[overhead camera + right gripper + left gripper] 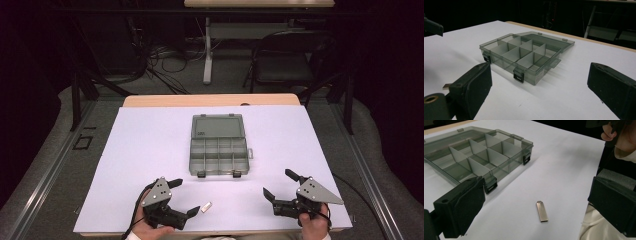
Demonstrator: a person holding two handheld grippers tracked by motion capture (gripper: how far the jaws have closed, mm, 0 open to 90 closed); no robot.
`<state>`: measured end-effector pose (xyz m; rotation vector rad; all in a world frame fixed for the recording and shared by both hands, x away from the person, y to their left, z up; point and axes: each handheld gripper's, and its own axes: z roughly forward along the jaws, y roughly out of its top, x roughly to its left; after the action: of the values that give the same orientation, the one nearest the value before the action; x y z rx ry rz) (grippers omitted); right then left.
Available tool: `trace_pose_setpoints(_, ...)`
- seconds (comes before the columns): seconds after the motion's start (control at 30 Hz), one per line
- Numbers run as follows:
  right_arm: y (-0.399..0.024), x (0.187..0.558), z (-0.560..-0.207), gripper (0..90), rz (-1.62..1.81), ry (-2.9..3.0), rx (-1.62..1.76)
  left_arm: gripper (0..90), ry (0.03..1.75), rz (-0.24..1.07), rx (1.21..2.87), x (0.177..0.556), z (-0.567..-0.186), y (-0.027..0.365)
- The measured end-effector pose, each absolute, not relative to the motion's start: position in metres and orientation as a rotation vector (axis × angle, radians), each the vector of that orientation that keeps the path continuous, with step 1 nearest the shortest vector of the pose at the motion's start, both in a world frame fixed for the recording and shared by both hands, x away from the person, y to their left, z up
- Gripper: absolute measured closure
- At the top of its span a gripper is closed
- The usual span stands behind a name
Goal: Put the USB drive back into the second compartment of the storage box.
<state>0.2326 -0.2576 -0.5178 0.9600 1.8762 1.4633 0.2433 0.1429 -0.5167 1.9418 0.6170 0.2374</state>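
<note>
Lying flat on white table [150, 150], metal USB stick [206, 207] between spread left gripper [181, 196] jaws, untouched; right gripper [280, 183] jaws spread, empty; open organizer box [219, 146] beyond.

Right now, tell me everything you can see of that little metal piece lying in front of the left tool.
The metal piece is a small flat strip, silvery and shiny, with one end rounded and the other cut square. It lies flat on the white table cover, near the table's front edge, apart from the open grey compartment box. The left tool stands open beside it; nothing touches it.
</note>
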Motion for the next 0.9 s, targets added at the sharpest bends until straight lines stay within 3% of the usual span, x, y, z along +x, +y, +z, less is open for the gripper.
trace_pose_setpoints(0.9,-0.258,0.234,-0.519,6.4,1.466,1.897,0.969,5.6,0.766,0.185,2.036,0.252,-0.534,0.125)
